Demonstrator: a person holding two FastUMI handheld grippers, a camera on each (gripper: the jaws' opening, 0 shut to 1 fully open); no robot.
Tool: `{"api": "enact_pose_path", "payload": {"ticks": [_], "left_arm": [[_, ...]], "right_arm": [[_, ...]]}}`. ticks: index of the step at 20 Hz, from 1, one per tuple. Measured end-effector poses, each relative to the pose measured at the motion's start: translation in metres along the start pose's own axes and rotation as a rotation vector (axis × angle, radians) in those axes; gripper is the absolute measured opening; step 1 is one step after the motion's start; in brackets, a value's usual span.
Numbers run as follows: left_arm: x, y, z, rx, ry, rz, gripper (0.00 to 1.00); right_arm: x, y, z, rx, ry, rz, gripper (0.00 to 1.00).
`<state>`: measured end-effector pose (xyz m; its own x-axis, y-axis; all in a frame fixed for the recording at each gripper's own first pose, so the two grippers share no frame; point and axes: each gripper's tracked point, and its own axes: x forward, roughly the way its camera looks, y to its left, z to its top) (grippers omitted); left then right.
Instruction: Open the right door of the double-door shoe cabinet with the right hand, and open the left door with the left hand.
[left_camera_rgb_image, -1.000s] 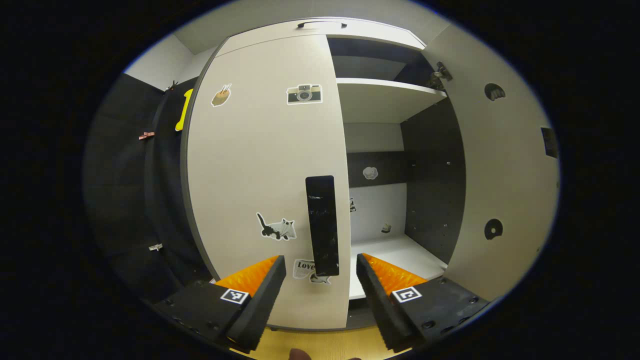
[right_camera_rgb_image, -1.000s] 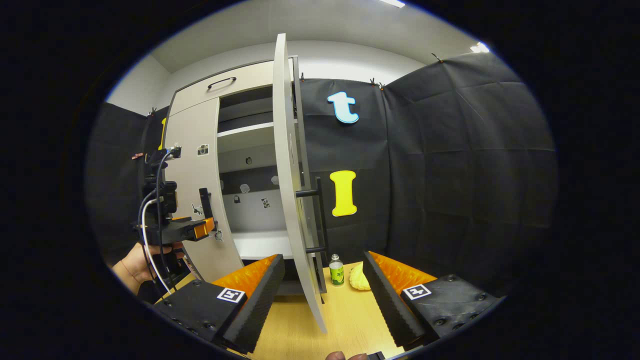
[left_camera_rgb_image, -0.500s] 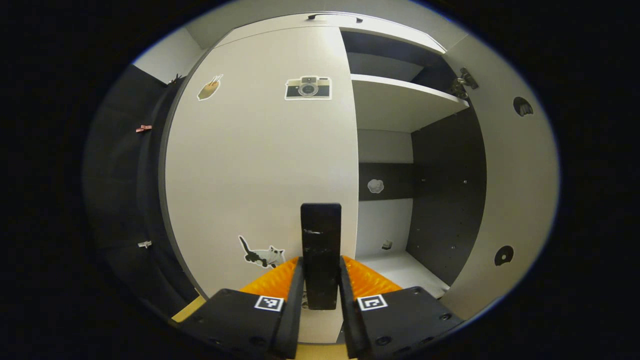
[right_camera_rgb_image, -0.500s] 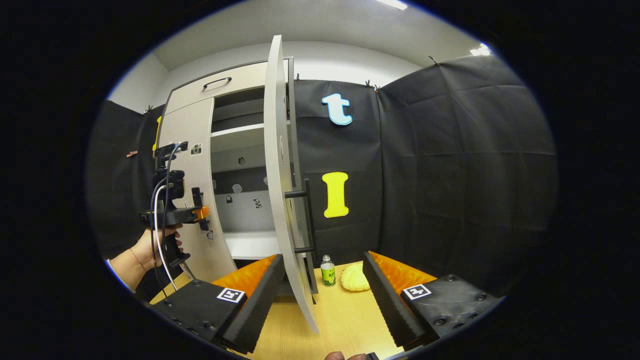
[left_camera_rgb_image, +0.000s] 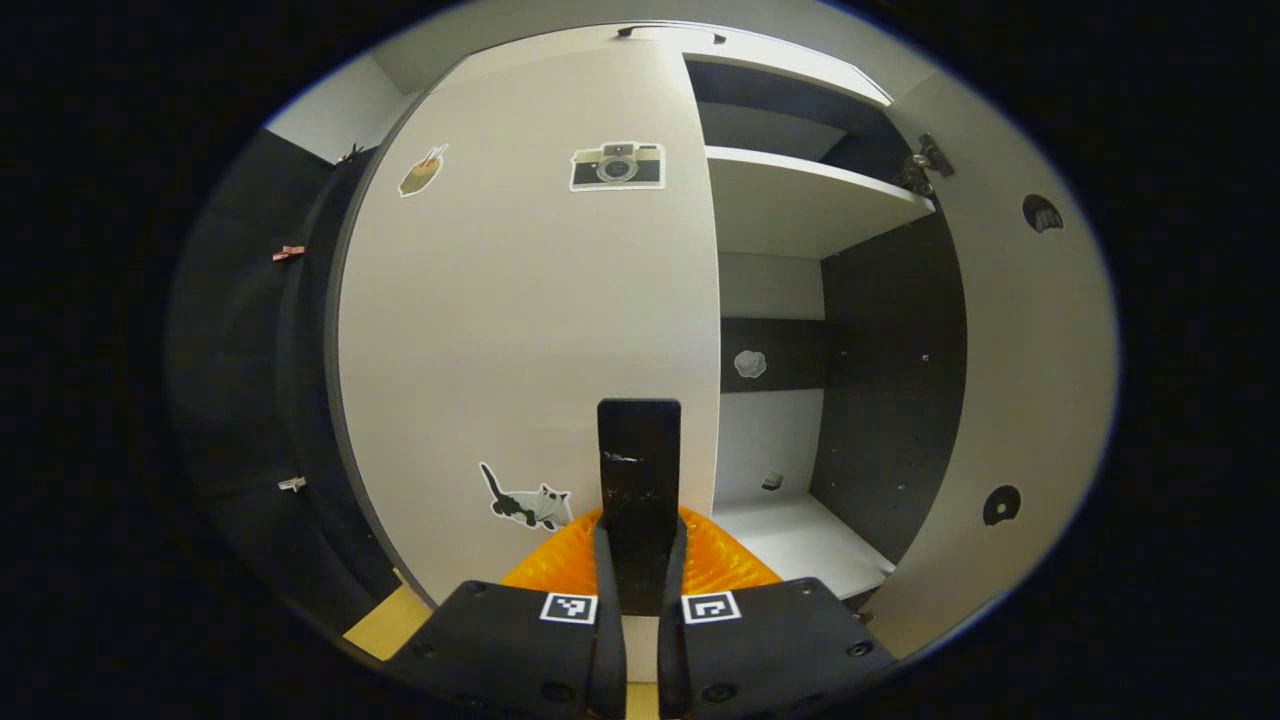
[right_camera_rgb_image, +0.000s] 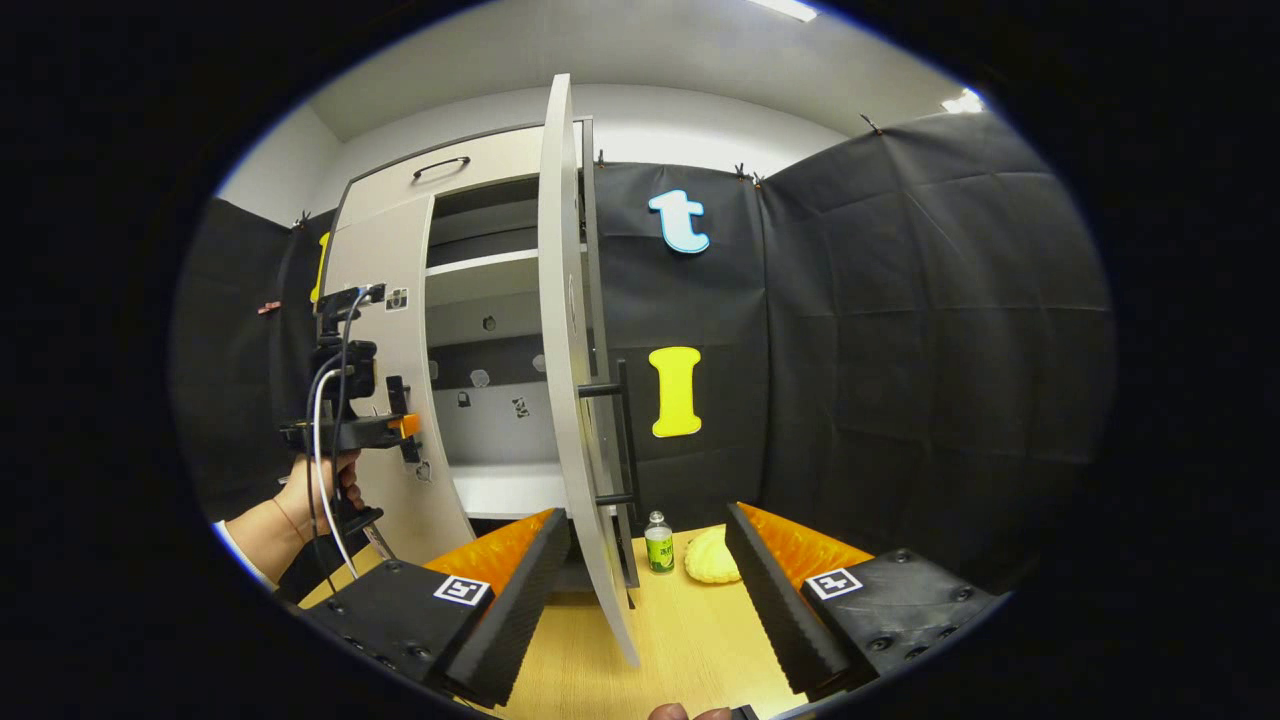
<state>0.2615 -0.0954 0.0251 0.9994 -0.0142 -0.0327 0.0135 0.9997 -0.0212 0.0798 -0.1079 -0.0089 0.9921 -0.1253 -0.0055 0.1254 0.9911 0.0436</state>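
In the left gripper view the shoe cabinet's pale left door (left_camera_rgb_image: 520, 330), with camera and cat stickers, is nearly flush with the cabinet front. My left gripper (left_camera_rgb_image: 640, 600) is shut on its black bar handle (left_camera_rgb_image: 638, 470). The right door (left_camera_rgb_image: 1010, 400) stands swung wide, showing shelves inside. In the right gripper view the right door (right_camera_rgb_image: 570, 400) is seen edge-on with its black handle (right_camera_rgb_image: 622, 430) on the far side. My right gripper (right_camera_rgb_image: 650, 580) hangs open in front of that door, holding nothing. The left gripper (right_camera_rgb_image: 400, 430) and the hand on it are at the left door (right_camera_rgb_image: 385, 380).
A wooden table top (right_camera_rgb_image: 690, 640) lies below the right door. On it stand a small green-labelled bottle (right_camera_rgb_image: 658, 545) and a yellow shell-shaped object (right_camera_rgb_image: 715, 556). White shelves (left_camera_rgb_image: 800, 190) and a dark side panel (left_camera_rgb_image: 880, 380) are inside the cabinet.
My left gripper moved up to the left door's handle and shut on it. The right gripper stayed open and barely shifted; the right door stayed wide.
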Motion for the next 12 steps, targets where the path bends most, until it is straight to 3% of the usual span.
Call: {"api": "enact_pose_path", "payload": {"ticks": [12], "left_arm": [[-0.018,0.016,-0.001,-0.012,0.010,-0.083,0.13]], "right_arm": [[-0.013,0.027,-0.005,0.019,-0.006,0.042,0.98]]}}
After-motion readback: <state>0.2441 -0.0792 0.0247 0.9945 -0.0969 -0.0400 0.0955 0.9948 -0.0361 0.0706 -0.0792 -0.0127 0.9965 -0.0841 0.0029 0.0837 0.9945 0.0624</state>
